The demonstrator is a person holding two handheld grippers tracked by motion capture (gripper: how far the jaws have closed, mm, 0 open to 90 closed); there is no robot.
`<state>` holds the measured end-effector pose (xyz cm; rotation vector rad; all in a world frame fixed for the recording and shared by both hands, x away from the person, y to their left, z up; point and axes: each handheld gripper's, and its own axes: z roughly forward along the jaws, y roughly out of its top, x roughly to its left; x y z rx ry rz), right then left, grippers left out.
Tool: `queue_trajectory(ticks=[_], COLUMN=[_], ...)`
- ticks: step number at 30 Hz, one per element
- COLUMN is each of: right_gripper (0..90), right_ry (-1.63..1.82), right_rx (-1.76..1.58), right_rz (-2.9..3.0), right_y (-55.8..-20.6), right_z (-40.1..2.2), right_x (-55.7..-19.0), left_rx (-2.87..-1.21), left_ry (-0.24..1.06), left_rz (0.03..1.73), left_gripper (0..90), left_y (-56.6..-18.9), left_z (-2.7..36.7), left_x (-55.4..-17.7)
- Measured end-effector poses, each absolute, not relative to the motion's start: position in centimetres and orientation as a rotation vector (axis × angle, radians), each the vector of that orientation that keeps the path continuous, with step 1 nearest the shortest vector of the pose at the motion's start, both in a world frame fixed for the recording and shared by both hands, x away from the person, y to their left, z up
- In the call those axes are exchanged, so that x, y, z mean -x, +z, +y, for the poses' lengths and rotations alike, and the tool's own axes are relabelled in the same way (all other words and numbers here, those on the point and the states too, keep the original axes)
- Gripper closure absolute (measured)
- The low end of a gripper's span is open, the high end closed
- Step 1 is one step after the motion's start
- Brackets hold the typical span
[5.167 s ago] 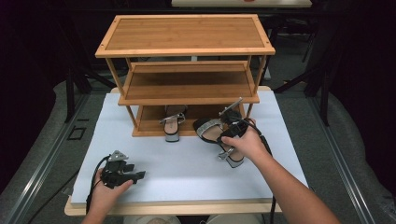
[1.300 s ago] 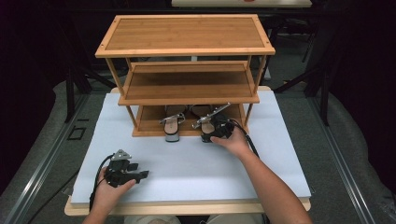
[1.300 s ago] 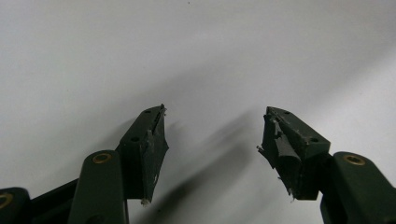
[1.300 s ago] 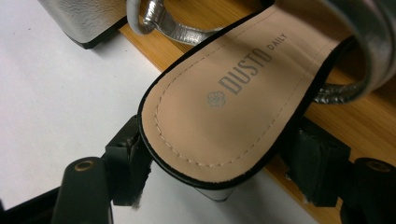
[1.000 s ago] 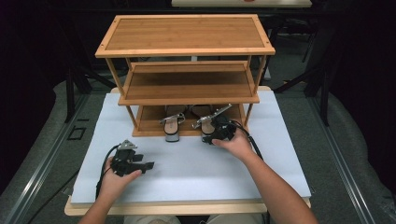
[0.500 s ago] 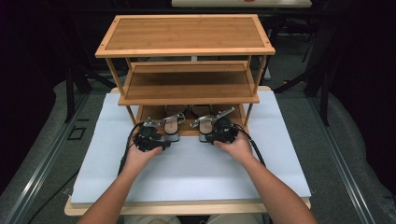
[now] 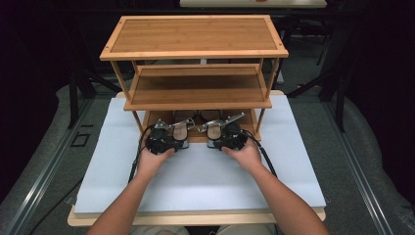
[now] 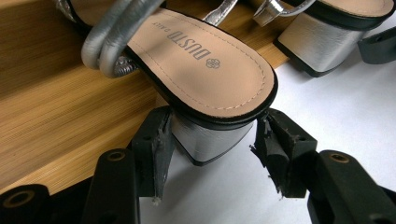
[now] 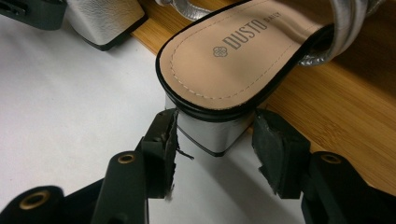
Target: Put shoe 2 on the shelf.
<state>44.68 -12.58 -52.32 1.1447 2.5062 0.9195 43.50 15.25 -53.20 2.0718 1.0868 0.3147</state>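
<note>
Two silver block-heel sandals lie side by side on the bottom shelf of a bamboo rack point(image 7: 195, 34), heels hanging over its front edge. My left gripper point(image 7: 169, 142) holds the left sandal point(image 7: 180, 128). Its jaws have just been closing, and in the left gripper view they clamp the silver heel point(image 8: 205, 140) from both sides. My right gripper point(image 7: 226, 141) is shut on the right sandal point(image 7: 214, 128), its pads point(image 9: 166, 135) against that heel point(image 9: 210, 133).
The rack stands at the back of a white board point(image 7: 205, 181) on the table, with two shelves above the bottom one. The other sandal's heel point(image 8: 317, 37) and the right gripper's jaw point(image 8: 378, 44) lie close beside my left gripper.
My left hand has travelled from the board's front left up to the left sandal, and its jaws came together around the heel. The right hand set its sandal on the shelf and stayed there.
</note>
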Motion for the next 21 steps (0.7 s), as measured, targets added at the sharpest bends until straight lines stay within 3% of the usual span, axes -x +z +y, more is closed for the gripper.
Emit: queue_trajectory(ticks=[21], right_gripper=[48.6], right_ry=[1.028], right_rx=[-1.159], right_rz=[2.519], right_y=[-52.5], right_z=[-11.5], right_x=[-44.7], left_rx=[-2.072], left_ry=[0.269], left_rz=[1.067], left_gripper=[48.1], left_y=[-53.2], left_z=[12.5], left_x=[-43.7])
